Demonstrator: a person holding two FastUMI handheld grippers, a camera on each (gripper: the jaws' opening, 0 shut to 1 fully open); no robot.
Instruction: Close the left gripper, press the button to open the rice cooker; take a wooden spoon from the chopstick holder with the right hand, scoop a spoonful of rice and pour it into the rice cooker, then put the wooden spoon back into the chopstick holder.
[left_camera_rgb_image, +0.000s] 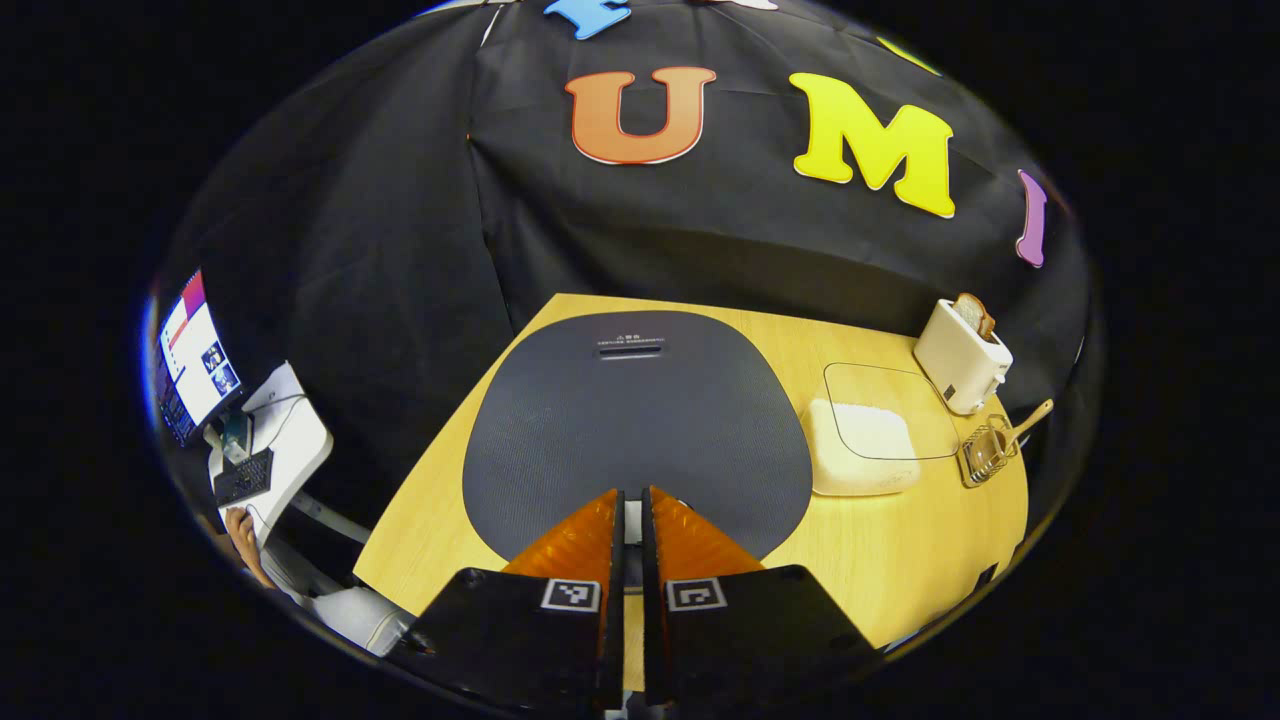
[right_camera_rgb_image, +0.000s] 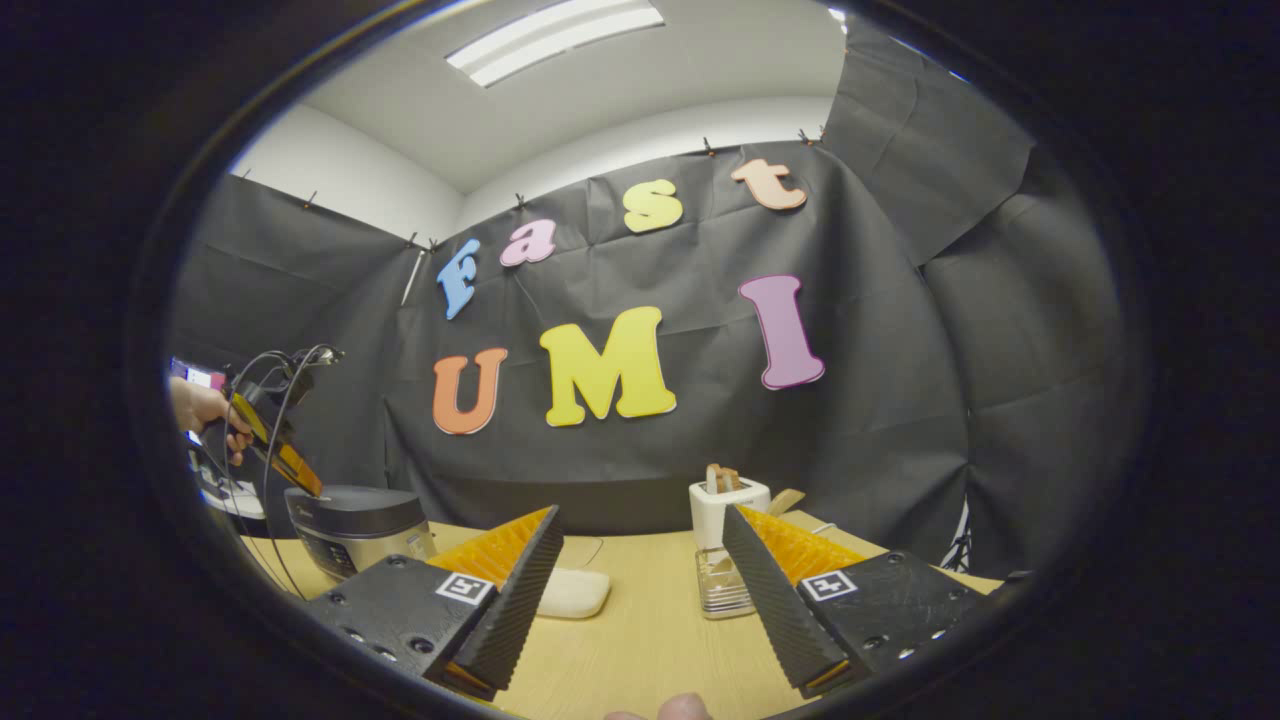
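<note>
In the left gripper view my left gripper is shut, its fingers nearly touching, right above the front edge of the rice cooker's dark grey lid; the lid is down. The right gripper view shows that same gripper held by a hand over the rice cooker. My right gripper stands open and holds nothing, low over the table. A wooden spoon leans in the wire chopstick holder, which sits just beyond my right finger. A white rice box with a clear lid lies beside the cooker.
A white toaster with a bread slice stands behind the chopstick holder. The wooden table ends close to the holder on the right. A monitor and a keyboard on a white stand sit off the table's left.
</note>
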